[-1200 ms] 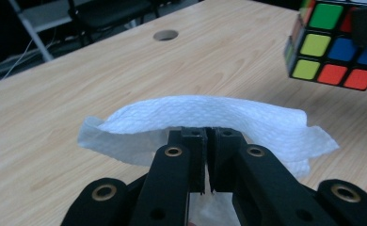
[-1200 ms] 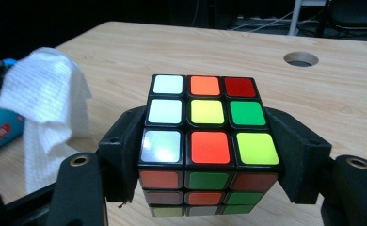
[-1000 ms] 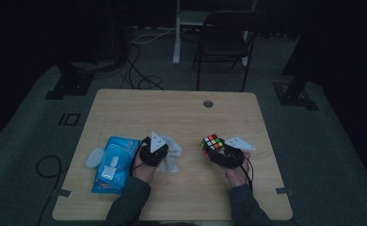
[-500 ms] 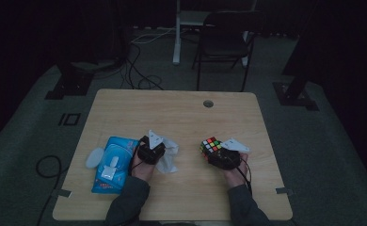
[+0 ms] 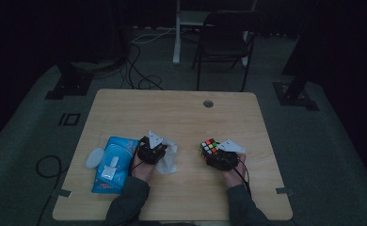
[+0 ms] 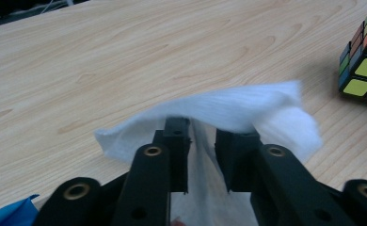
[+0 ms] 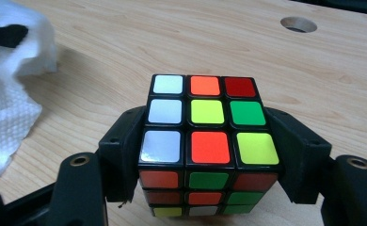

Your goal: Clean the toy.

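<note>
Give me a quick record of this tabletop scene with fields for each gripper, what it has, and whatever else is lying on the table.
left gripper: jaws have just been opening, a gap shows between them, white wipe draped over and between the tips
right gripper: shut on the puzzle cube, one jaw against each side
cube top face: white, orange, red, yellow and green stickers
wipe pack: blue, lying flat at the left of the left gripper
table: light wood, round hole near the far edge
</note>
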{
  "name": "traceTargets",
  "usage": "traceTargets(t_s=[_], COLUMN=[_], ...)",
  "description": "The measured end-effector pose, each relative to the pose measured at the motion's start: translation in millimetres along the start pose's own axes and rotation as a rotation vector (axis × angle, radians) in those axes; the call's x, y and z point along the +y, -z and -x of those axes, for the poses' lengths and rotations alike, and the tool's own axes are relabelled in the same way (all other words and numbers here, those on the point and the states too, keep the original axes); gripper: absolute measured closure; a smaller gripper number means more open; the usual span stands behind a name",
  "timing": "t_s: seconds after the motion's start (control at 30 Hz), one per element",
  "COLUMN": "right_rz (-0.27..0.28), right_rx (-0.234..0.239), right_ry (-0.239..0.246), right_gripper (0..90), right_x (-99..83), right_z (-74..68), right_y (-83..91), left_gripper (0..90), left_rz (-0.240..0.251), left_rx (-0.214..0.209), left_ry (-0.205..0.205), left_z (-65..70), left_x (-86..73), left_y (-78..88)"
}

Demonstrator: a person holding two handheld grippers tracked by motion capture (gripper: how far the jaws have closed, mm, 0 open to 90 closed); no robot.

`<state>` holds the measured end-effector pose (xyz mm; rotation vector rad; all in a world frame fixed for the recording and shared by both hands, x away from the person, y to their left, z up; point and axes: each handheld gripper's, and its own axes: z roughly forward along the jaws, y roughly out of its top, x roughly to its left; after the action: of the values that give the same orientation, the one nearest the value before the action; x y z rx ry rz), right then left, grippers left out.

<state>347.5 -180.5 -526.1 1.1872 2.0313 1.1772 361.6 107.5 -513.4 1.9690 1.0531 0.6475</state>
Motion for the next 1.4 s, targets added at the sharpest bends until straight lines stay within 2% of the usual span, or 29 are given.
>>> traceTargets(t_s=[0.1,0.4,0.83,1.13,1.4], right_rz=[-0.003,-0.011,-0.017,-0.026,-0.025], right_rx=[0.000,-0.007,-0.008,0.004,0.000], right_ry=[0.003,0.017,0.038,0.032,0.020], right_gripper=[34.1,34.0,34.0,33.7,21.8], right_x=[-1.1,-3.7,-7.4,-8.5,-7.2], right_z=[0.1,-1.7,-3.5,-1.5,-0.1], right_y=[-0.8,-3.1,-5.8,-5.1,-4.6], left_gripper=[67.1,62.1,61.3,61.0,60.1], left_rz=[-0.001,0.000,0.026,0.029,0.033], left_rx=[-0.009,-0.011,-0.020,-0.026,-0.030], left_ry=[0.008,0.016,0.014,0.018,0.020], left_z=[-0.6,-2.0,-1.7,-1.6,-2.0], left_x=[-0.2,0.3,2.7,2.9,3.2], left_y=[-0.1,1.1,5.3,6.3,7.6])
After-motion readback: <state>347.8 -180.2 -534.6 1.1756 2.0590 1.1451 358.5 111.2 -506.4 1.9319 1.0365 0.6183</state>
